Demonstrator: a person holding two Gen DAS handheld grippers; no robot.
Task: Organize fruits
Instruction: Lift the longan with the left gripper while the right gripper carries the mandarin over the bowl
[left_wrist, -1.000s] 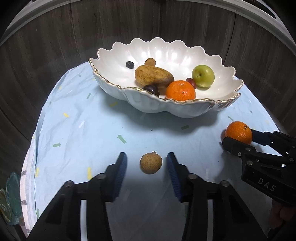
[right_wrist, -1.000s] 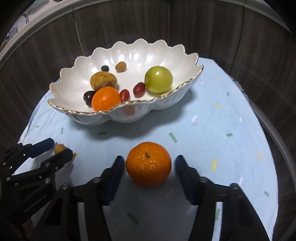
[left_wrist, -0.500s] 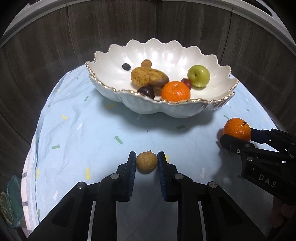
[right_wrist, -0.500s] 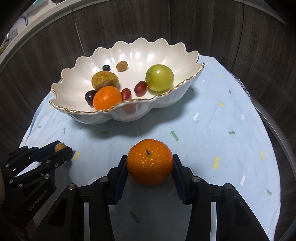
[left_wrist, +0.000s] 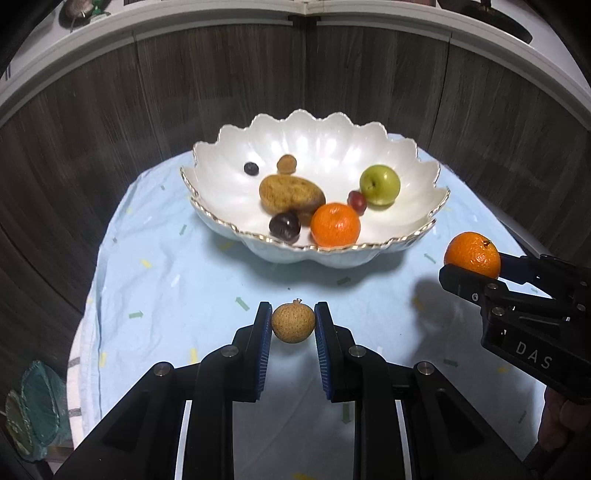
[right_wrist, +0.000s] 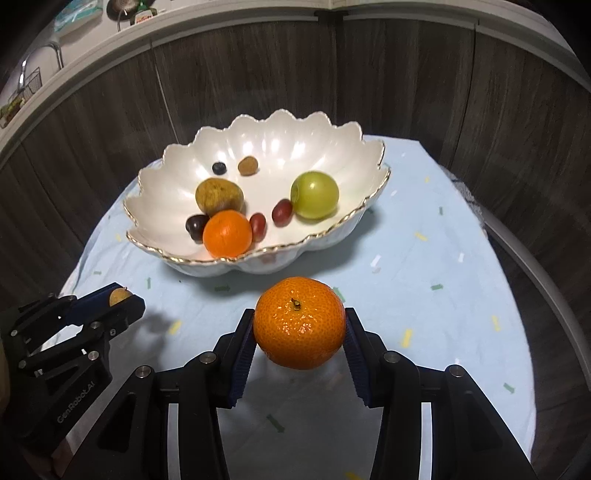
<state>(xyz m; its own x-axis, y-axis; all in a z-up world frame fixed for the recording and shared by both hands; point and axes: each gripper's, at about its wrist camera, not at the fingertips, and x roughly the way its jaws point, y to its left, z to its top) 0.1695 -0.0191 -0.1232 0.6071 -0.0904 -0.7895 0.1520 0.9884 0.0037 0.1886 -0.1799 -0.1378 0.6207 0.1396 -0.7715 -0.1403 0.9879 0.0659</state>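
Note:
My left gripper (left_wrist: 293, 325) is shut on a small round brown fruit (left_wrist: 293, 322) and holds it above the cloth, in front of the bowl. My right gripper (right_wrist: 300, 328) is shut on a tangerine (right_wrist: 300, 322) and holds it lifted, to the right of the left gripper. The tangerine also shows in the left wrist view (left_wrist: 472, 254), the brown fruit in the right wrist view (right_wrist: 119, 296). The white scalloped bowl (left_wrist: 413, 173) (right_wrist: 177, 166) holds an orange (left_wrist: 335, 225), a green apple (left_wrist: 379, 184), a brown kiwi-like fruit (left_wrist: 290, 194) and several small fruits.
A round table with a light blue cloth (left_wrist: 155, 266) (right_wrist: 443, 266) carries the bowl. A dark wood wall (left_wrist: 110, 110) curves behind it. A white rail (right_wrist: 524, 258) runs along the right edge. A teal object (left_wrist: 35, 406) lies off the table at lower left.
Both grippers closed on their fruits and lifted them off the cloth. The view rose and drew back, so the bowl looks farther away.

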